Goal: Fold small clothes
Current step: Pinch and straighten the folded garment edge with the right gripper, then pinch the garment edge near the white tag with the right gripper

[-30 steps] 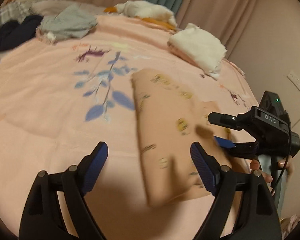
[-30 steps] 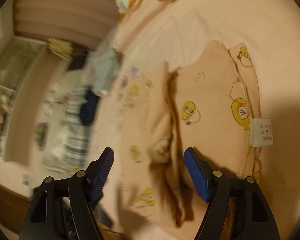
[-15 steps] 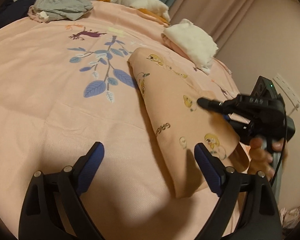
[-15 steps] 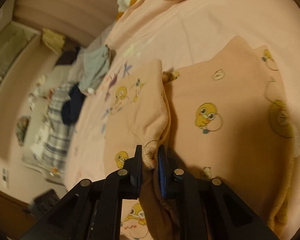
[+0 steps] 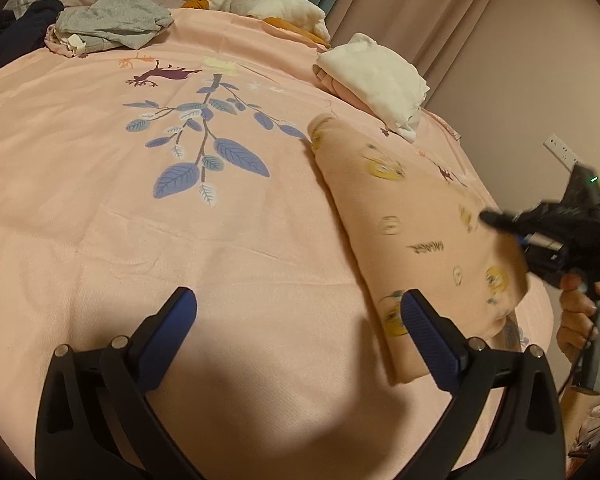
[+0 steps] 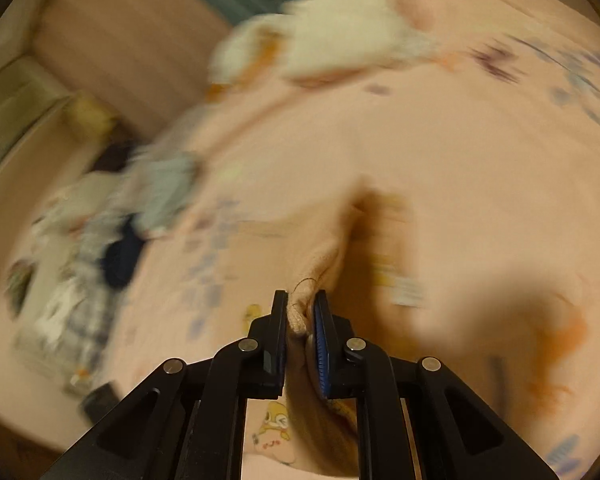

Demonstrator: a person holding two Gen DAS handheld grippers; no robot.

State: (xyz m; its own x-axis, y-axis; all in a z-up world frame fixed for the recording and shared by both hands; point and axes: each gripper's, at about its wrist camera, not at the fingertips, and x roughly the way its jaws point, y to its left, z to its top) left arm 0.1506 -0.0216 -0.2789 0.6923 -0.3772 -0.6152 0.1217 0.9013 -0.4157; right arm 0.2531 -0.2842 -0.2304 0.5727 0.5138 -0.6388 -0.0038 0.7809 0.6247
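Your right wrist view is smeared with motion blur, so the far piles are mush. Your right gripper [image 6: 302, 312] is clamped on a fold of the peach duck-print garment [image 5: 416, 232], same pinch as half a second ago. It lies on the pink bedspread [image 5: 180, 240]. Your left gripper [image 5: 300, 320] hangs wide open, empty.

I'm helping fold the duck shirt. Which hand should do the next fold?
Probably the right. The right gripper is already shut on an edge of the peach duck garment, so it can carry it over. The left gripper is open, holding nothing, over the bedsheet.
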